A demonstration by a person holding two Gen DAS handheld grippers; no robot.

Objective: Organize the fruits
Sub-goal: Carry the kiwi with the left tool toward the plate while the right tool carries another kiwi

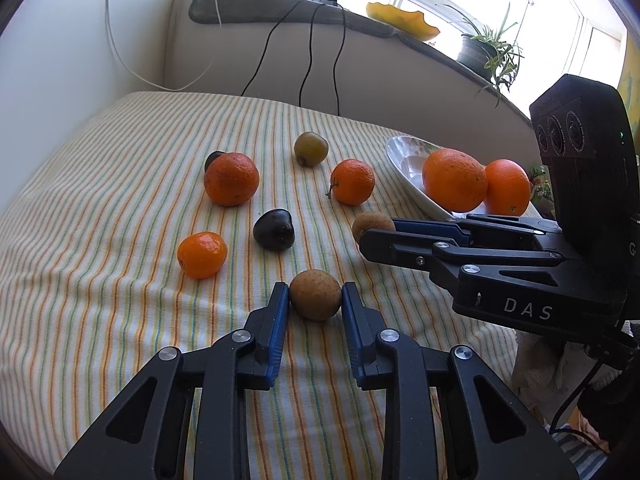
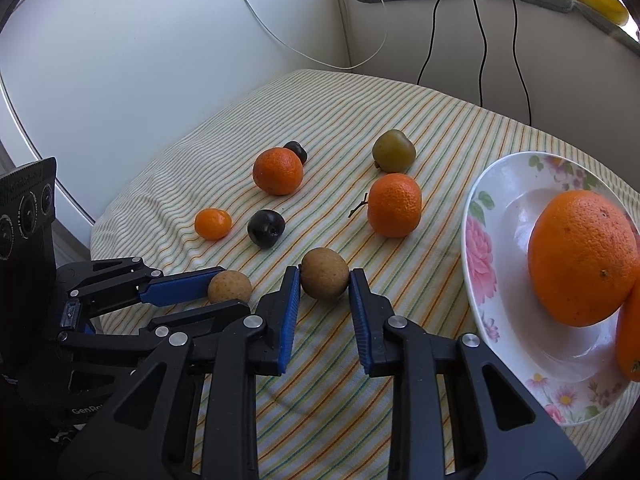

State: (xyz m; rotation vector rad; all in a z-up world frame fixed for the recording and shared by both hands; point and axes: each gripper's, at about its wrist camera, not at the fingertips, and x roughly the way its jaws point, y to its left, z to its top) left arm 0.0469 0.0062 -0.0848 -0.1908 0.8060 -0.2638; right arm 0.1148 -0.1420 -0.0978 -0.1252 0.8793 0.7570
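The left gripper (image 1: 315,294) is clamping a brown fruit (image 1: 315,294) on the striped cloth (image 1: 100,280), its blue pads (image 1: 280,312) pressing the fruit's two sides. The right gripper (image 2: 325,280) is doing the same with a second brown fruit (image 2: 324,279), just beside the first and nearer the plate (image 2: 492,264). In the right wrist view the left gripper is reaching in from the left edge, its fruit (image 2: 229,287) sitting against one blue finger.

Both fruits are resting on the cloth — neither one looks lifted.

The flowered plate is sitting at the right of the cloth, holding a big orange (image 2: 582,258) and a second orange (image 2: 628,340) touching it at the picture's edge.

Loose fruit is lying farther back on the cloth: a small mandarin (image 1: 202,255) beside a dark plum (image 1: 274,229), an orange (image 1: 231,179) with another dark plum (image 1: 213,159) just behind it, a stemmed orange (image 1: 353,182) near the plate, and a green-brown fruit (image 1: 311,149) farthest back.

Behind, black cables (image 1: 308,60) are hanging from a ledge (image 1: 360,24) that is carrying a yellow bowl (image 1: 404,20) and a potted plant (image 1: 488,56).
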